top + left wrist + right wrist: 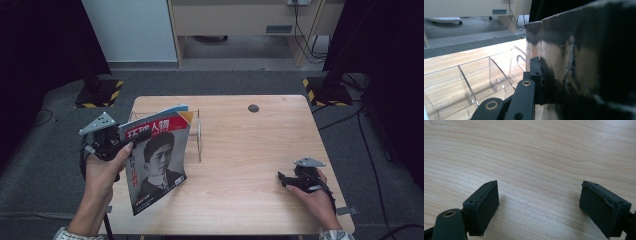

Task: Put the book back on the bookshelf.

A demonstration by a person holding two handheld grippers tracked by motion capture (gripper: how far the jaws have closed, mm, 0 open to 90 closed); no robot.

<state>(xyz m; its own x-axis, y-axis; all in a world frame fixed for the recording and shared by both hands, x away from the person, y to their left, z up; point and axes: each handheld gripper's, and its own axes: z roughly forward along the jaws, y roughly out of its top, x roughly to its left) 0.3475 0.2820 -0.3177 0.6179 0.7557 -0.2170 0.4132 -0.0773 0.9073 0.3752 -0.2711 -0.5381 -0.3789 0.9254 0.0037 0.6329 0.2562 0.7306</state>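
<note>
left tongs are clamped on the magazine, pinching it at its upper left edge, right by the top corner. in the left gripper view one black pad sits flat against the glossy cover, which runs off to the right as a big dark blurry sheet. so the magazine is off the worktop, held up over its left front part, with the lower corner hanging down near the front edge. whether that corner touches the wood, can't tell.

magazine itself: red band across the top with big white characters, a black and white portrait of a person under it, some red text down the left side. it's held nearly upright and tilted, top leaning away to the right. pages fan a little at the top.

right behind it is a clear rack with dividers, standing on the worktop; the magazine's top edge is just in front of it.

left hand comes up from the bottom left, wrist cocked, tongs pointing right into the magazine edge. right hand rests at the right front of the worktop, well apart from the magazine, right tongs low on the wood pointing left, spread wide with nothing between them but bare wood.
</note>
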